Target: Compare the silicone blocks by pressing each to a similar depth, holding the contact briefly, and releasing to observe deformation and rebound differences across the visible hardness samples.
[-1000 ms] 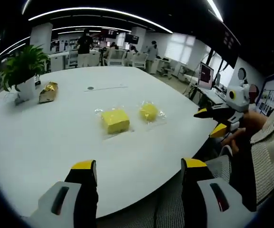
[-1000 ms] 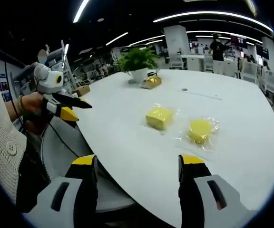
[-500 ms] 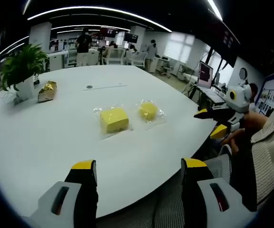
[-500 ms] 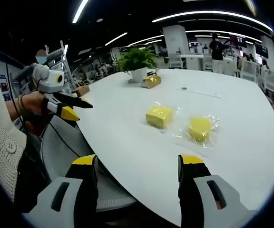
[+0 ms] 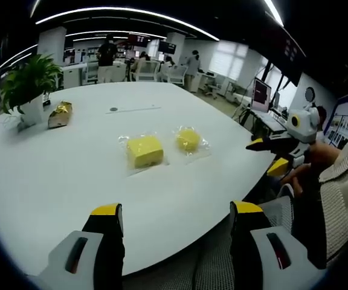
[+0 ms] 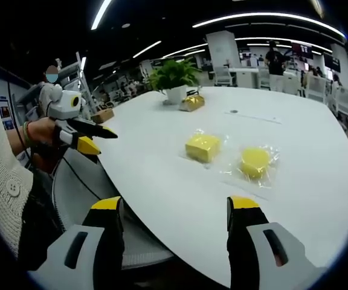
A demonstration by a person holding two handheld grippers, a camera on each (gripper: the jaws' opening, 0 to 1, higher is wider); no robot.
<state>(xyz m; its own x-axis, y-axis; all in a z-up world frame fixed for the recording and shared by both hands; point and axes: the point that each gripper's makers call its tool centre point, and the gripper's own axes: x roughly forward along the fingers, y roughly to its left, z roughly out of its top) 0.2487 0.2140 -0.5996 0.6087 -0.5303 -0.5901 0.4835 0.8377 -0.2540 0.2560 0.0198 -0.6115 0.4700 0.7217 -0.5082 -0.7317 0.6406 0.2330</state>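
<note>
Left gripper view: on the smooth white oval surface [image 5: 53, 175] lie two yellow silicone pieces, a square block [image 5: 145, 150] and a round block [image 5: 188, 139], each in clear crinkled wrap, beyond the released left tongs [image 5: 176, 212]. Right gripper view: the same two sit mid-surface, square [image 6: 202, 147] beside round [image 6: 254, 162], ahead of the released right tongs [image 6: 175, 208].

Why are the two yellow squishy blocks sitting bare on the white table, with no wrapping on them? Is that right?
Not quite. The square block and the round block do sit on the white table, but each lies inside a clear plastic bag. The right gripper view shows the crinkly film around both.
</note>
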